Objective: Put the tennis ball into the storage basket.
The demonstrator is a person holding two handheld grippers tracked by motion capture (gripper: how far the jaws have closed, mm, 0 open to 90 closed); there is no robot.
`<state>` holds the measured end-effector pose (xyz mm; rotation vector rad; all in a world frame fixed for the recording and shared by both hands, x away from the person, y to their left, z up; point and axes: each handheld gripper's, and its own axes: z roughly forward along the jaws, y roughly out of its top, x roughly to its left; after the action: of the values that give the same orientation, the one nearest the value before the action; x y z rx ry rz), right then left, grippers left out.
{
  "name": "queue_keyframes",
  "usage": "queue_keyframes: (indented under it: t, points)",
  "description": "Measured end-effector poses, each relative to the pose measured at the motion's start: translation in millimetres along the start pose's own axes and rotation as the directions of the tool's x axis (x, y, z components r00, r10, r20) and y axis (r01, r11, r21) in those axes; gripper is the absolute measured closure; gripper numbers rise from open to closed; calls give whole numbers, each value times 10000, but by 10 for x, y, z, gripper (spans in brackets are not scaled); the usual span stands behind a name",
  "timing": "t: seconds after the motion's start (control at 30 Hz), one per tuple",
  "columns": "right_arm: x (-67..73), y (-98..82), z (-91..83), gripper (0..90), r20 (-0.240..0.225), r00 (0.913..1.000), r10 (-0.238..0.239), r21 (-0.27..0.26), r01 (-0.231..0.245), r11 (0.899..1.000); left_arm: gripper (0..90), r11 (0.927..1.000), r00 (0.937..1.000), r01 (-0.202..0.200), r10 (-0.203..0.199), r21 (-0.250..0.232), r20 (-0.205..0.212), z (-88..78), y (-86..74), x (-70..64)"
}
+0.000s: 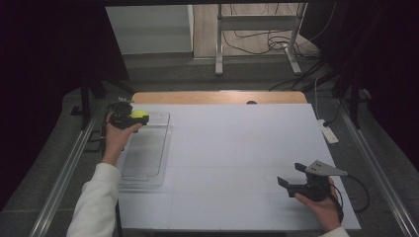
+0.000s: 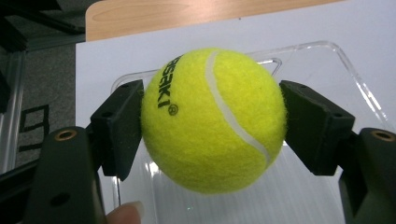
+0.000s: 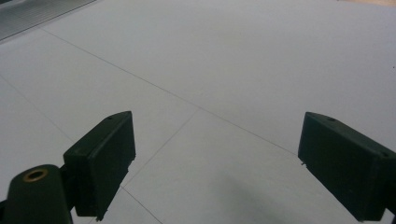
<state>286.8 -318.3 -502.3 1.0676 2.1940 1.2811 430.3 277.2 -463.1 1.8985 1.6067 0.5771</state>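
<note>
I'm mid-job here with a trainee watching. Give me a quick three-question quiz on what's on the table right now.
1. True or false: the left gripper is shut on the fuzzy yellow tennis ball.
2. Over what does that ball hang? A) the clear rectangular plastic tray B) the bare white table sheet C) the strip of wooden table edge
3. In a few words: how do the jaws of the right gripper stand, and what is between them?

Key
1. True: both black pads press on the ball's sides.
2. A: it hangs over the tray's far end, at the table's left.
3. Wide apart, with nothing between them but the white sheet below.
</note>
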Motion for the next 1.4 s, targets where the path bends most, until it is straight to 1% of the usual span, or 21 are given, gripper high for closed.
queue_keyframes:
  t: [0.03,0.07,0.1,0.13,0.17,0.23,0.27,0.3,0.43,0.57,0.63,0.77,0.83,1.0,1.1,1.2,1.27,1.33,1.4]
  points:
    - [0,0,-1,116,-3,10000,-5,-1,5,10000,270,10000,10000,26,-26,45,2,4,-4,-2]
    - [1,0,0,116,-3,10000,-9,-2,9,10000,270,9999,10000,-37,38,107,-19,14,-11,3]
    - [1,0,0,117,-7,10000,-13,2,13,10000,270,9999,10000,45,-45,154,7,26,-20,-4]
    - [1,0,0,116,-6,10000,-17,4,17,10000,270,9997,10000,-50,51,245,-34,36,-24,2]
    - [2,0,0,117,-7,10000,-14,4,14,10000,270,9995,10000,-1,3,322,-47,52,-32,-3]
    - [2,0,0,116,-8,10000,-18,2,18,10000,269,9989,9998,-136,142,456,-123,70,-37,7]
    - [3,0,-1,117,-9,10000,-18,-1,18,10000,270,9986,9999,-79,86,524,-129,84,-41,-2]
    - [3,1,0,117,-9,10000,-18,3,18,10000,270,9979,9995,-227,241,611,-212,96,-40,-3]
    - [3,1,3,116,-6,10000,-24,16,24,10000,269,9969,9992,-314,331,723,-235,125,-41,-25]
    - [3,0,2,117,1,10000,-16,16,16,10000,269,9941,9982,-489,522,973,-310,178,-44,-58]
    - [3,-1,1,116,-7,10000,-27,13,27,10000,269,9919,9971,-641,683,1098,-349,209,-46,-70]
    - [1,0,1,117,-9,10000,-21,9,21,10000,268,9887,9966,-659,718,1349,-394,262,-60,-85]
    - [2,0,0,117,-19,10000,-29,12,29,10000,268,9874,9960,-715,784,1414,-435,276,-68,-81]
    - [0,-1,3,117,-39,10000,-23,16,23,10000,267,9840,9956,-661,761,1654,-550,331,-101,-64]
    - [1,-2,5,117,-43,10000,-22,31,22,10000,266,9818,9956,-689,788,1770,-498,360,-119,-54]
    - [2,-3,7,117,-54,10000,-26,43,26,10000,265,9812,9949,-740,848,1782,-540,372,-125,-65]
    - [4,-2,7,117,-70,10000,-22,36,22,10000,264,9794,9935,-841,965,1836,-597,380,-128,-69]
    - [4,-1,7,117,-53,10000,-35,64,35,10000,263,9796,9933,-817,951,1835,-655,388,-132,-80]
    - [2,-4,9,117,-65,10000,-27,52,27,10000,241,9783,9915,-911,1066,1862,-746,400,-138,-110]
